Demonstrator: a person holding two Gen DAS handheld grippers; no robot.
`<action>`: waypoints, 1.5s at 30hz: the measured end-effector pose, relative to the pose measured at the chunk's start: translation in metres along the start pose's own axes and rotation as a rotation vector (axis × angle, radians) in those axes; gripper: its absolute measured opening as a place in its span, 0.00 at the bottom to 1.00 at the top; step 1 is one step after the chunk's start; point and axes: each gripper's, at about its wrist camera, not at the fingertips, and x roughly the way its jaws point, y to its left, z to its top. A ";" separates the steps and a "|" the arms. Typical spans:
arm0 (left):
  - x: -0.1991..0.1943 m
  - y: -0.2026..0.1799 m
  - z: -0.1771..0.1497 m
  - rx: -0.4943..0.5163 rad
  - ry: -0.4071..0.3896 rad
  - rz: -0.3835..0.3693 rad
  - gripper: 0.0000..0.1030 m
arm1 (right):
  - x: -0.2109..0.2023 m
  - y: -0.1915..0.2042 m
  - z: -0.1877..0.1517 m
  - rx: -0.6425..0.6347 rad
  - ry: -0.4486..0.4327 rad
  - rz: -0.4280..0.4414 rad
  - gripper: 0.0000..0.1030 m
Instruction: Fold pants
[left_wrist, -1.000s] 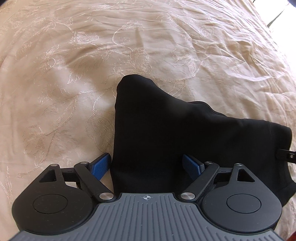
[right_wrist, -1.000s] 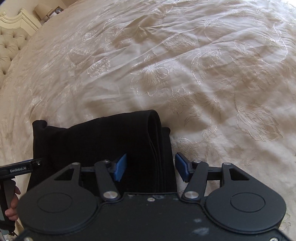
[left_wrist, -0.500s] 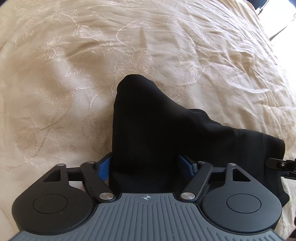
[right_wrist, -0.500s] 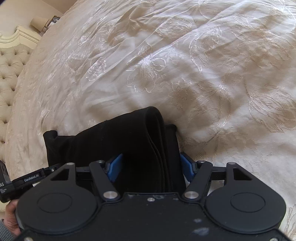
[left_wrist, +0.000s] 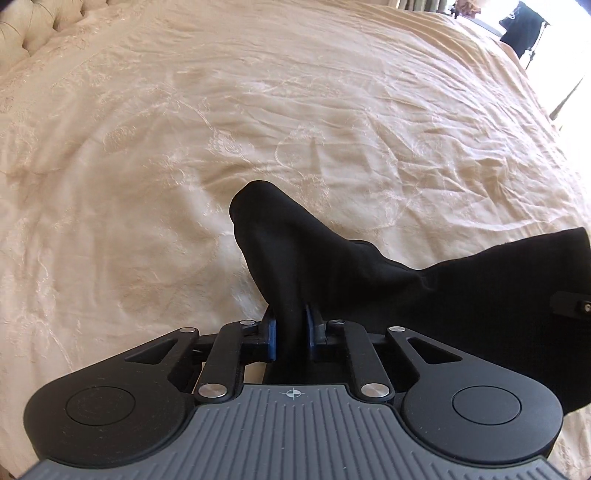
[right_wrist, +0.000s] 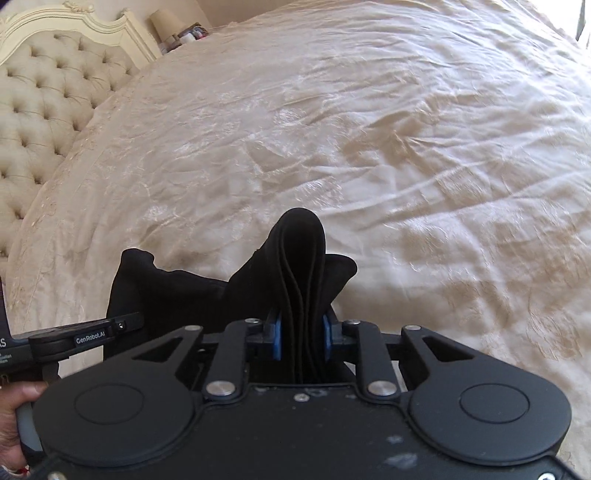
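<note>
1. While the folded black fabric pants hang bunched above the cream embroidered bedspread, the left gripper is clamped tight on one gathered end, blue pads pressing the cloth from both sides.
2. At the other end, the right gripper is closing on a thick stack of layered edges, its blue pads against the bundle.
3. Between the two grippers the pants sag in a dark span.
4. A tufted cream headboard stands at the bed's far left.
5. A person's hand grips the left gripper's handle.
</note>
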 end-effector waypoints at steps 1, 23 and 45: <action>-0.005 0.008 0.004 -0.007 -0.018 0.007 0.14 | 0.001 0.010 0.005 -0.014 -0.002 0.011 0.21; 0.013 0.251 0.093 -0.198 -0.050 0.260 0.14 | 0.192 0.249 0.105 -0.248 0.057 -0.025 0.28; -0.042 0.190 0.055 -0.224 -0.100 0.246 0.42 | 0.100 0.256 0.046 -0.408 -0.191 -0.311 0.37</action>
